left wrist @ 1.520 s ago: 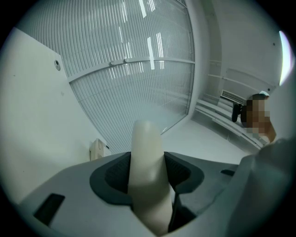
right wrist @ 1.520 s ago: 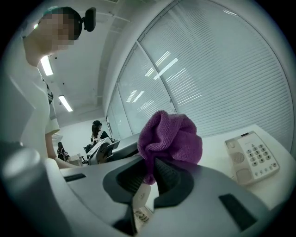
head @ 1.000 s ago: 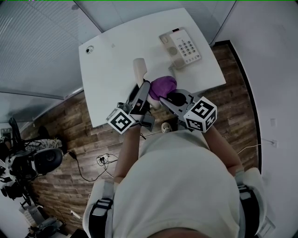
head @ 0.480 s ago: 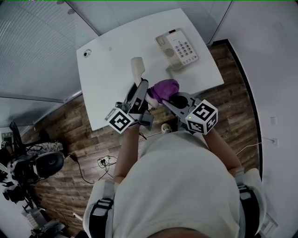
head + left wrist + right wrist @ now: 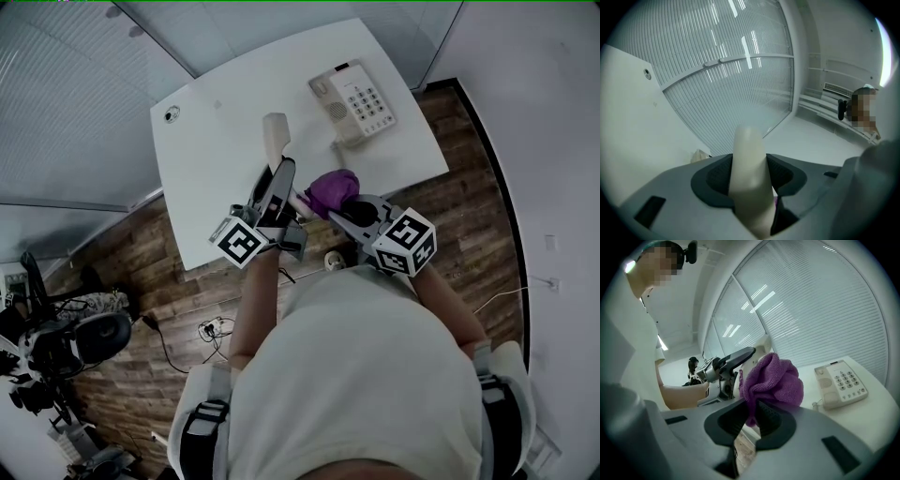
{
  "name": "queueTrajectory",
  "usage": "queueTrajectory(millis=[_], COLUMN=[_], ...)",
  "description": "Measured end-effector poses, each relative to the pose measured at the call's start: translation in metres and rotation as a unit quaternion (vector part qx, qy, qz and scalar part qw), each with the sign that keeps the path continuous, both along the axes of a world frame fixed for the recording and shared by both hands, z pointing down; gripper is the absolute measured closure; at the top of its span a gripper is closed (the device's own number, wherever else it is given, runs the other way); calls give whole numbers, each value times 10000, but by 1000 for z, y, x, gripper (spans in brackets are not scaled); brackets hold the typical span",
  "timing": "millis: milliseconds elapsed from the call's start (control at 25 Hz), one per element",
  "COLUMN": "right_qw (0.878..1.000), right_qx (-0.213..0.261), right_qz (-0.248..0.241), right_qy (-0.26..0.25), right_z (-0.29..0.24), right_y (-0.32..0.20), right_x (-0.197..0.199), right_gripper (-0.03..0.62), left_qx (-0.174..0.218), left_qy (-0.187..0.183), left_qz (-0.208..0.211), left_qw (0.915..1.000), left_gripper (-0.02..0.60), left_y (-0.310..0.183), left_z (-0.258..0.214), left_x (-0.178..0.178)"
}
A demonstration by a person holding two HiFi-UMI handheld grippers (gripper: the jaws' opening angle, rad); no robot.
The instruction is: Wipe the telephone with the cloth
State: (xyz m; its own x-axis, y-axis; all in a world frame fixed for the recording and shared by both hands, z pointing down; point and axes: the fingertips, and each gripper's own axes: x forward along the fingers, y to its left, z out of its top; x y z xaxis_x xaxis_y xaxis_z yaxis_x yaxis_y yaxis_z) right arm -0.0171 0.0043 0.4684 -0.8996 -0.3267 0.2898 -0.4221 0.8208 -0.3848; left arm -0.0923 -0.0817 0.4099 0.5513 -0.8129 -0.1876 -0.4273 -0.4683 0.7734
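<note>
Over the desk (image 5: 216, 141), my left gripper (image 5: 749, 180) clamps the handset (image 5: 746, 150), right gripper (image 5: 750, 420) the cloth (image 5: 773, 378) — pinched thinly, rubbing may free it.

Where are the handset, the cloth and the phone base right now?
handset (image 5: 749, 173), left gripper view, middle of its shaft.
cloth (image 5: 774, 379), right gripper view, its bunched middle.
phone base (image 5: 364, 98), head view, its keypad.

The cloth (image 5: 330, 190) is purple; handset (image 5: 275, 141) and telephone (image 5: 353, 101), at one o'clock, seem cream. The table (image 5: 216, 159) is white, the floor (image 5: 122, 262) brown planks
</note>
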Motion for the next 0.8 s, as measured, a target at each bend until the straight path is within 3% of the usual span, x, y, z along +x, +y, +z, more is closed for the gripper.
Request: queueTrajectory(millis=[360,800], right_qw=[9995,9966], right_qx=[40,136], right_qz=[280,810], right_qy=[112,24], right_z=[6,-2], right_y=[-22,-83], right_x=[22,74], right_gripper=[548,548], left_qx=[-74,-434], left_qy=[-143,-358], left_qz=[11,-176], left_qw=[9999,9983], left_gripper=[359,359], left_y=[-14,-51], left_z=[4,28], left_x=[13,39])
